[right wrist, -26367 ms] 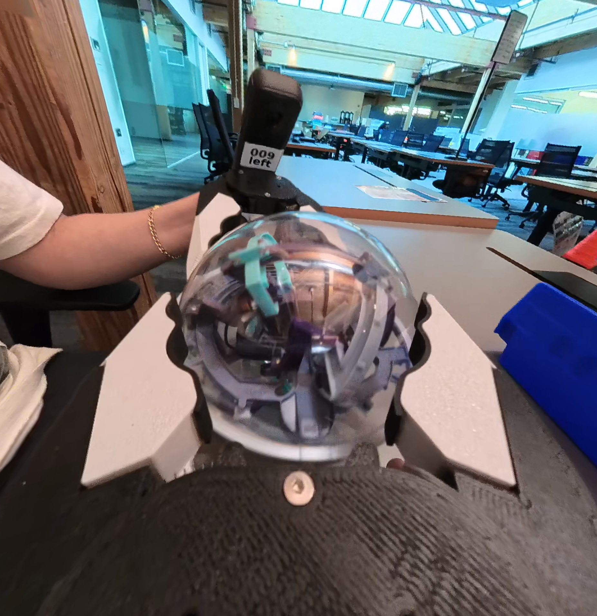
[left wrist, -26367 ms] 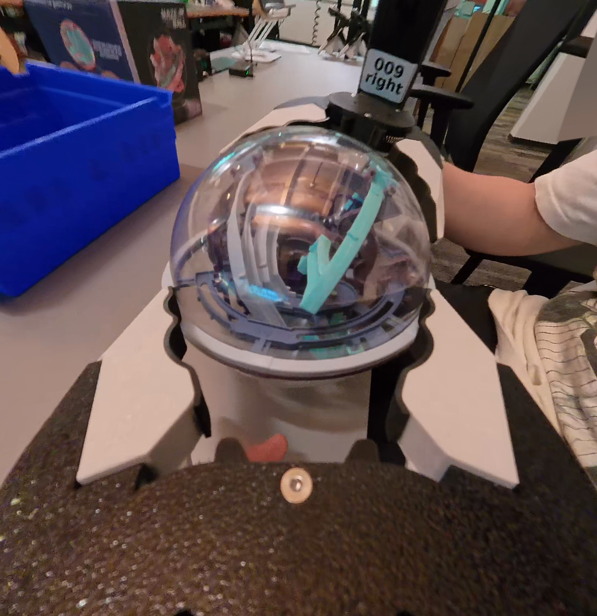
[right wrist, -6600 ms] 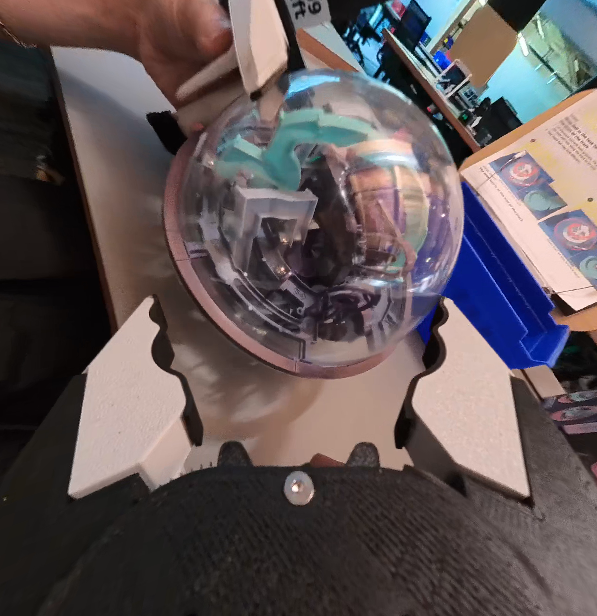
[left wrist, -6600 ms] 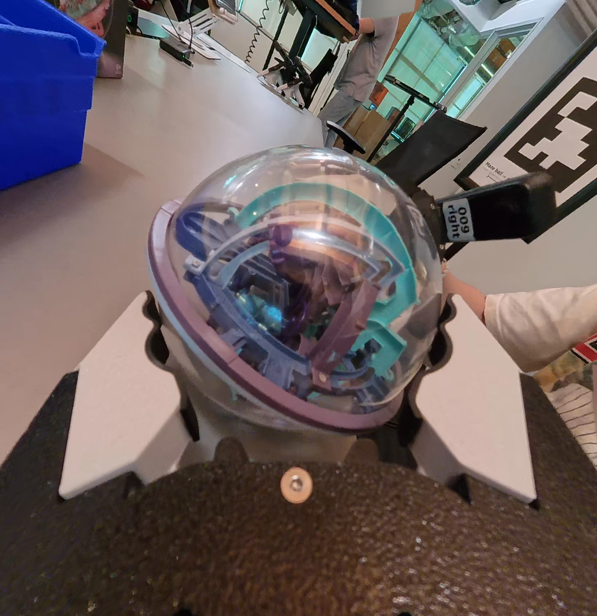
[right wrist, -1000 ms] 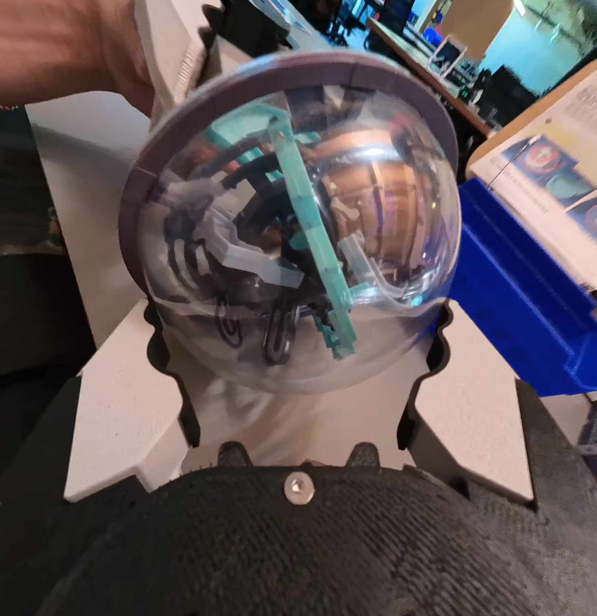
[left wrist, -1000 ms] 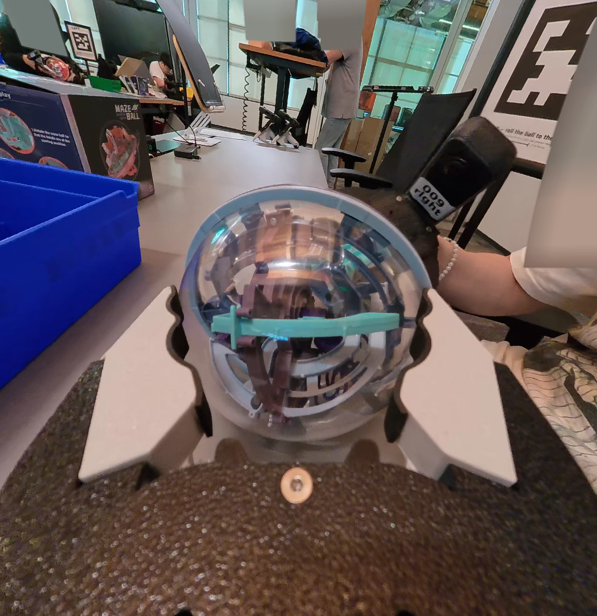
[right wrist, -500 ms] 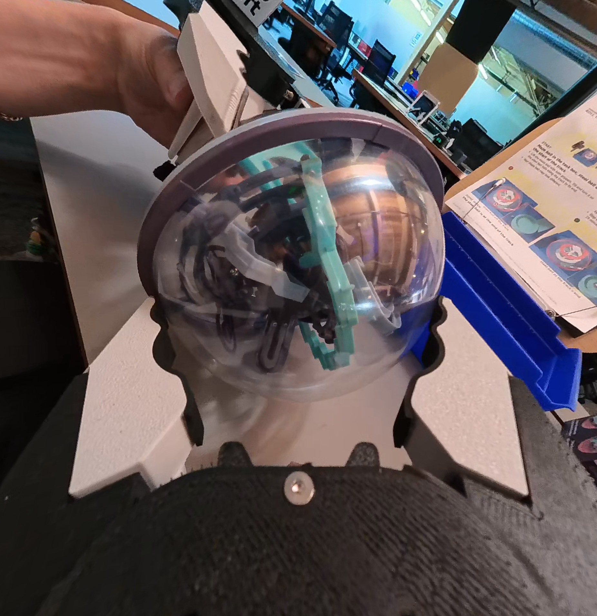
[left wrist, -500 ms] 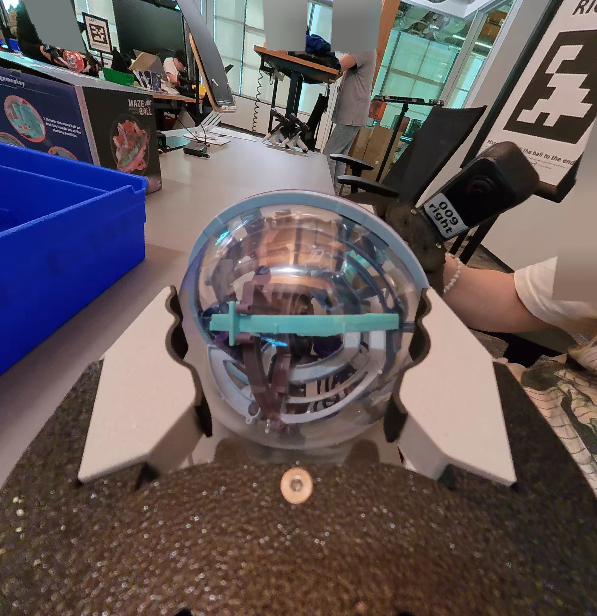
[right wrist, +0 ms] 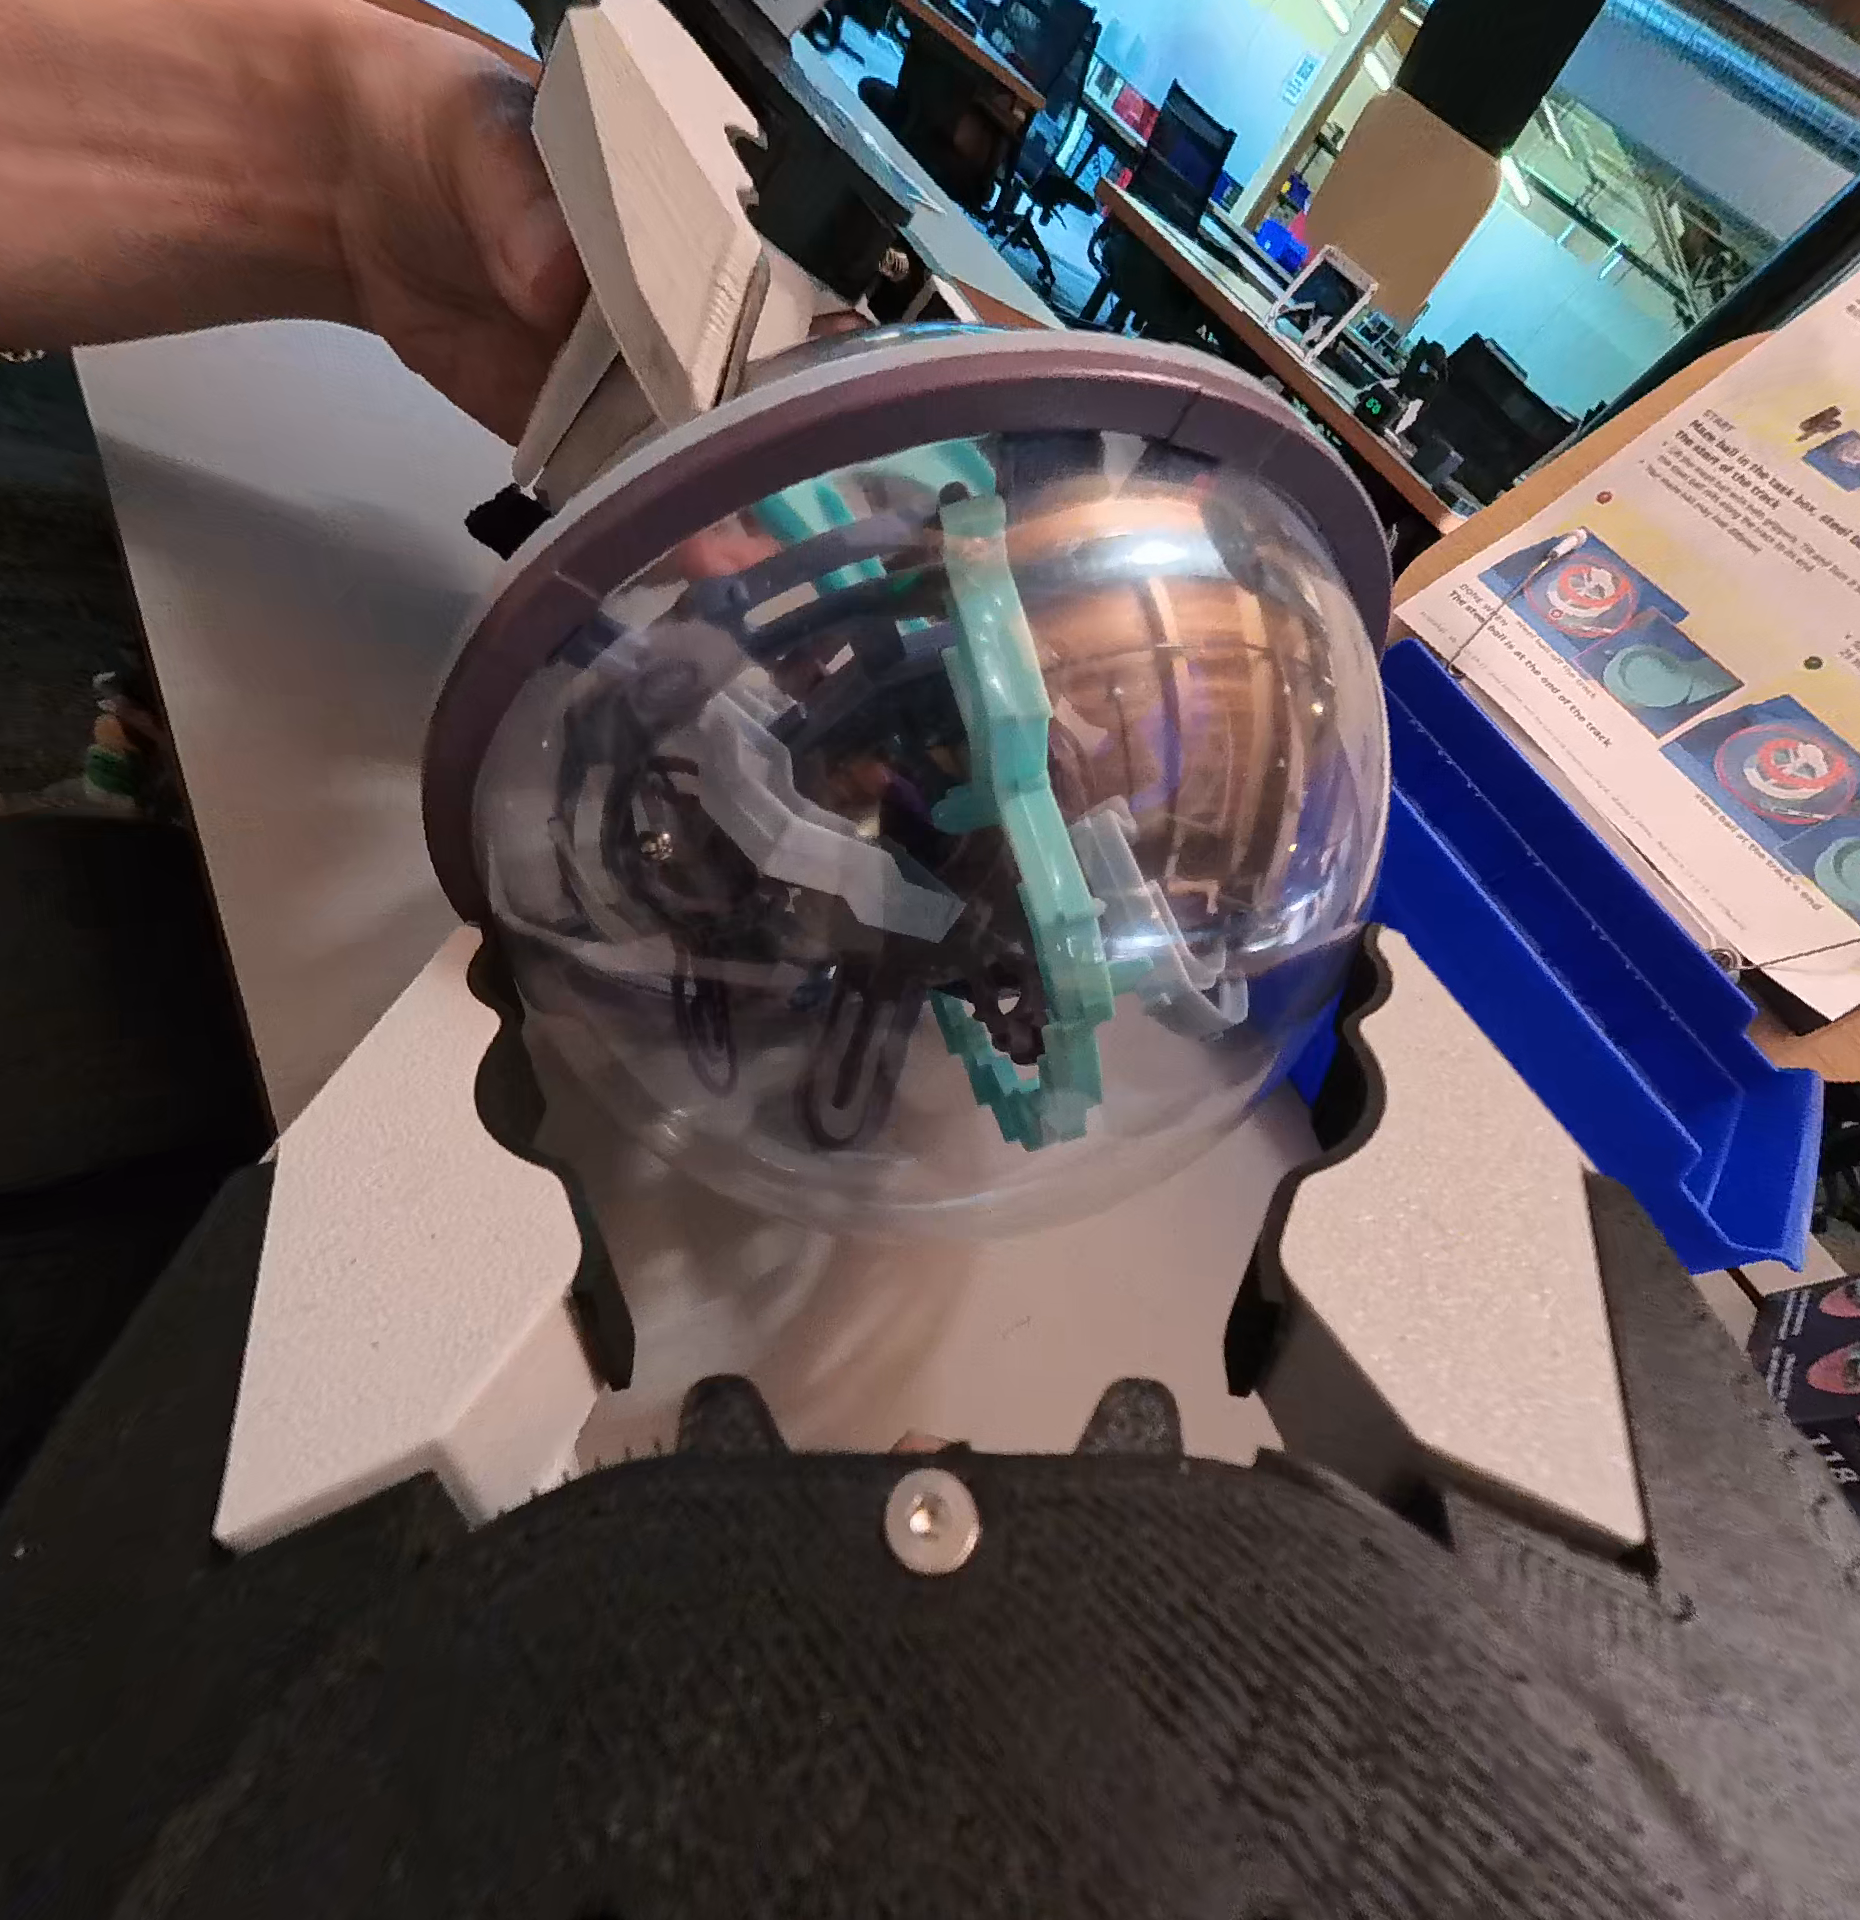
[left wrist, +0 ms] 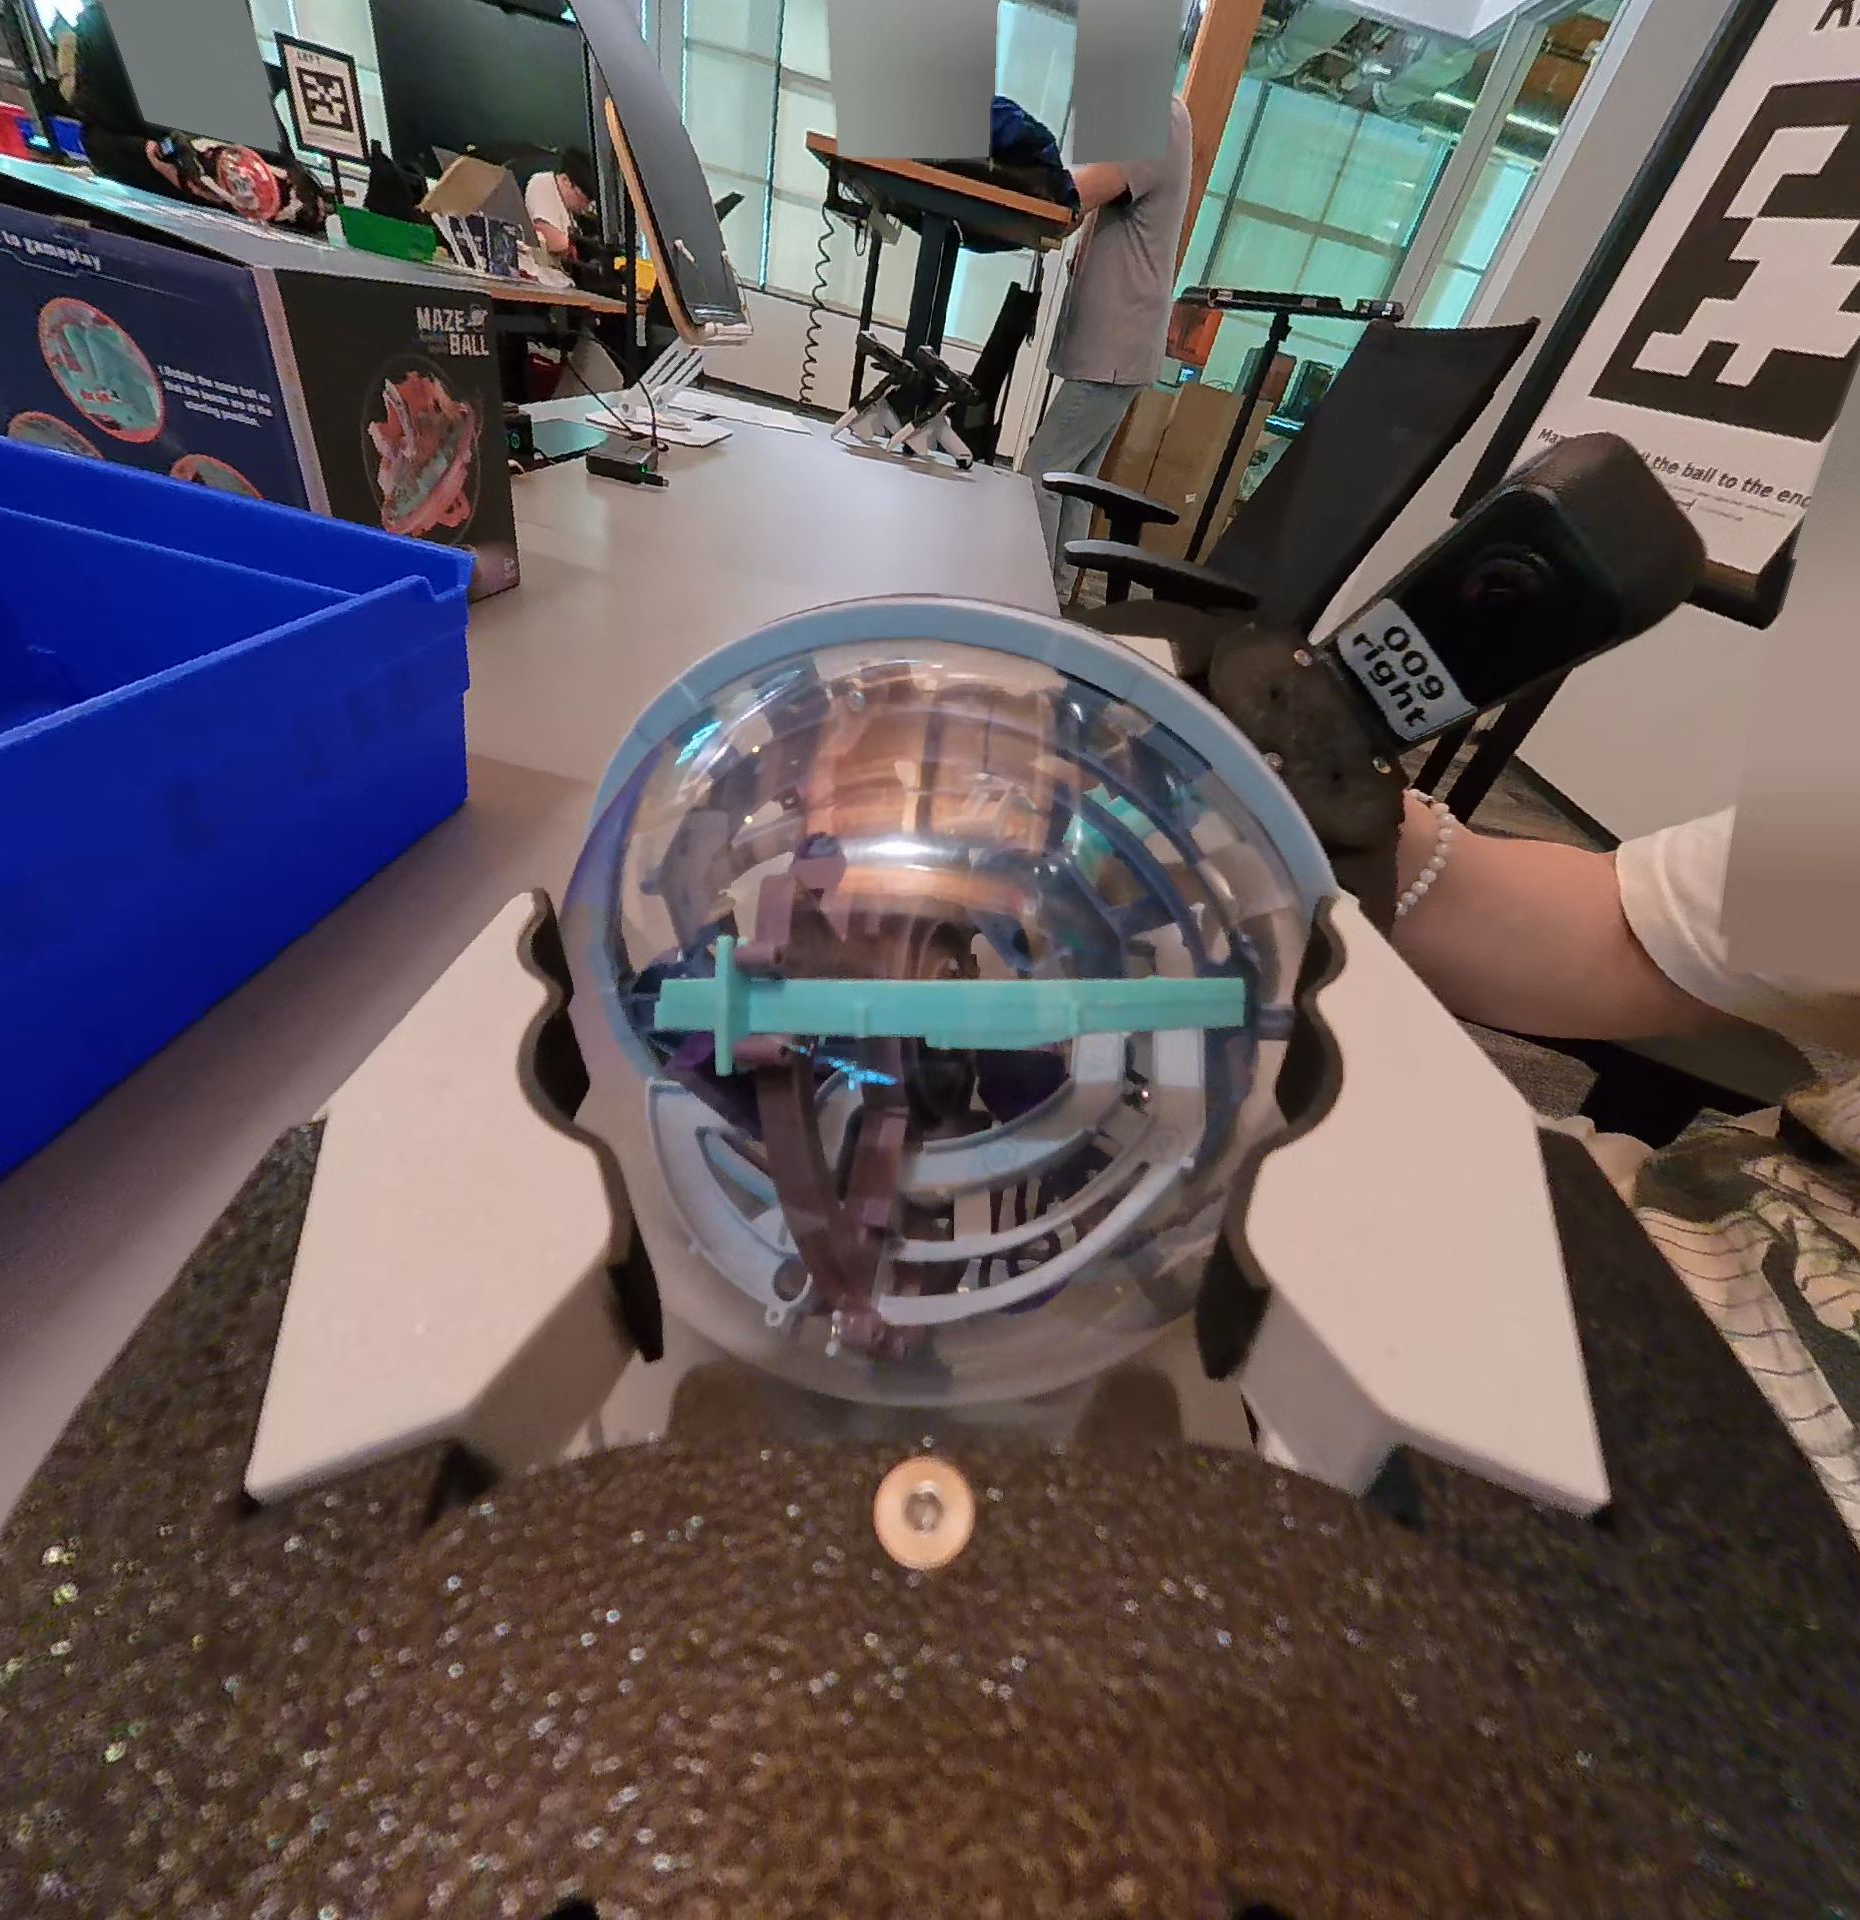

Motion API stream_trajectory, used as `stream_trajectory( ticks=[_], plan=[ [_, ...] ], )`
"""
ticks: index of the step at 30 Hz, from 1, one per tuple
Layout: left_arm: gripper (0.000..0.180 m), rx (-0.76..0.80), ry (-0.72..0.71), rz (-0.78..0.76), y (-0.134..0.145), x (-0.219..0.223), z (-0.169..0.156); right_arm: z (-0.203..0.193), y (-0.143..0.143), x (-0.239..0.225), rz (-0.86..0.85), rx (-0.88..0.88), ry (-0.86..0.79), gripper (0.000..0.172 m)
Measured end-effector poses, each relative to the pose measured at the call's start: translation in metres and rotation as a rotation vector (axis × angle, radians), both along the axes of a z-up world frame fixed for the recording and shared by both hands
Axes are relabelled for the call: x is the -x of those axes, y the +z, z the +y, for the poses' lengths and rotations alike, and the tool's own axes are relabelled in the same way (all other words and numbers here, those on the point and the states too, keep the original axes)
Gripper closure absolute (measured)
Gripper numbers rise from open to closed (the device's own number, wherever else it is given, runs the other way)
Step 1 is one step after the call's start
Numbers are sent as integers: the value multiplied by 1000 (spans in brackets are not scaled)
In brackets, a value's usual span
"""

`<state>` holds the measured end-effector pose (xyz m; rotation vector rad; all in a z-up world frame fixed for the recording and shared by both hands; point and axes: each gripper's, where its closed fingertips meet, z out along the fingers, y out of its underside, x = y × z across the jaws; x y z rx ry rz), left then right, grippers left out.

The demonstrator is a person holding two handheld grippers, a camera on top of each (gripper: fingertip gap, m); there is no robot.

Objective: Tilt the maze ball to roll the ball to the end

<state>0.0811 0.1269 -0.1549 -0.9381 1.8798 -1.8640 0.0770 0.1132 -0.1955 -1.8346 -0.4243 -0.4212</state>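
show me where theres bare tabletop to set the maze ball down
Bare grey table lies beyond the maze ball, bordered by the blue bin on the left, the printed box behind it and the table's right edge. Under the ball, near the bin, is tighter; both grippers flank it.

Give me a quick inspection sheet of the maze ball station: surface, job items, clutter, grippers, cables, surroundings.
Surface: grey table, bare in the middle.
Job's things: clear maze ball held above the table, teal track level in the left view.
Clutter: blue bin; maze ball box; instruction sheet.
Grippers: left gripper and right gripper both clamp the sphere from opposite sides.
Cables: coiled cord at a far desk.
Surroundings: office desks, chairs, a standing person.
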Motion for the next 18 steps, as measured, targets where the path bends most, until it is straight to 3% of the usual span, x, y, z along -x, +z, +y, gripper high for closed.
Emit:
stream_trajectory(
  ticks=[18],
  plan=[
    [47,15,-9,14,-1,3,4,4,3,3,-21,-19,23,23]
  ],
)
